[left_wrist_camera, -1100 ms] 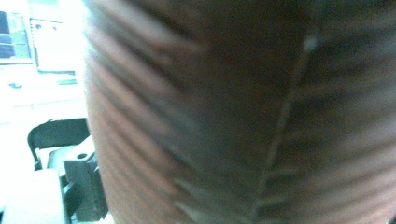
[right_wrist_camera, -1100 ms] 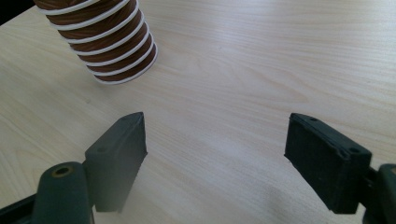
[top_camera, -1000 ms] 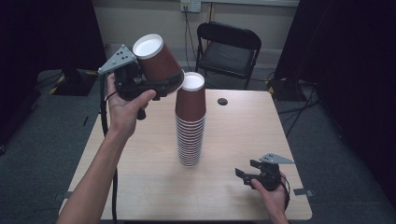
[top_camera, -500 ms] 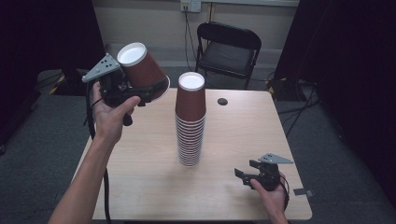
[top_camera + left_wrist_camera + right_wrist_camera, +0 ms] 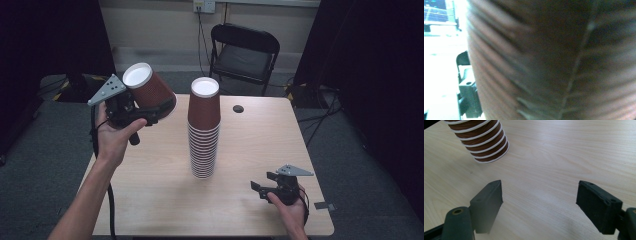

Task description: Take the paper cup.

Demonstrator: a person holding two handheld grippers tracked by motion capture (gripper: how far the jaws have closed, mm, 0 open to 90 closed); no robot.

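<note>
Left of the stack of cups (image 5: 204, 129), your left gripper (image 5: 150, 109) clamps one brown cup (image 5: 148, 91), tilted and lifted off the table (image 5: 150, 190), seemingly for separate placement; your right gripper (image 5: 263, 185) rests agape near the stack's base, likely ready to steady it.

A light wooden table (image 5: 150, 200) stands on grey carpet (image 5: 45, 165). Behind it a black folding chair (image 5: 243, 55) faces the table, set against a pale wall (image 5: 150, 25) with a power outlet (image 5: 204, 5) and a cable hanging from it. Dark curtains (image 5: 370, 65) close off both sides. A small dark disc (image 5: 238, 108), perhaps a cable port, sits near the table's far edge.
</note>
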